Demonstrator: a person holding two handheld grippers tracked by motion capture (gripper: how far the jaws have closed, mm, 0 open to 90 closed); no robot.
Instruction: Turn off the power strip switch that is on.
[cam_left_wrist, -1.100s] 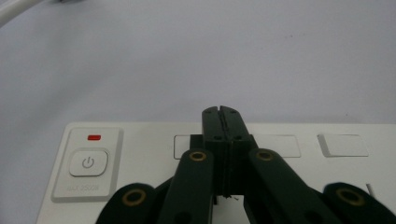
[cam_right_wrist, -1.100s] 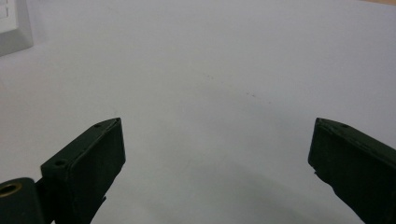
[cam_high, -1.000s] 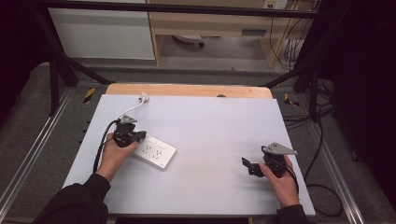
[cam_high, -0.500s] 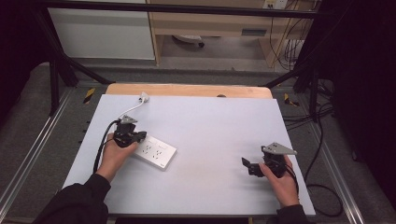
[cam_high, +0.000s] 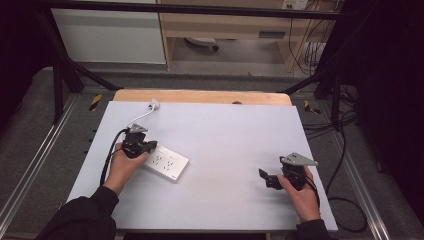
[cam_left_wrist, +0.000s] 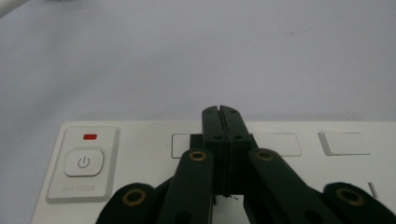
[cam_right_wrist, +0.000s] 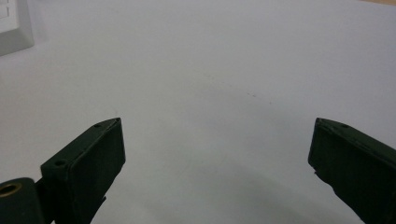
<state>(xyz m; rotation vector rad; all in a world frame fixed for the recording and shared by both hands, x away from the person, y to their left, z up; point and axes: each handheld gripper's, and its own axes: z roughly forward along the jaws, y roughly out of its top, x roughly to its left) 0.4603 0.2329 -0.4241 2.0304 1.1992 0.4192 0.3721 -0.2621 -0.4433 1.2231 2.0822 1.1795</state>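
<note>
Power symbol on the power strip's (cam_left_wrist: 224, 154) button (cam_left_wrist: 83, 162) — faint lettering beneath, unreadable.

Both forearms come in from the bottom of the high view in dark sleeves. The left hand (cam_high: 125, 162) wraps around the left gripper (cam_high: 148, 148), angled forward and to the right; in the left gripper view its fingers (cam_left_wrist: 212, 135) are pressed flat together, nothing between them. The right hand (cam_high: 300, 192) grips the right gripper (cam_high: 265, 178), pointing left, its fingers (cam_right_wrist: 93, 158) spread wide apart and holding nothing.
</note>
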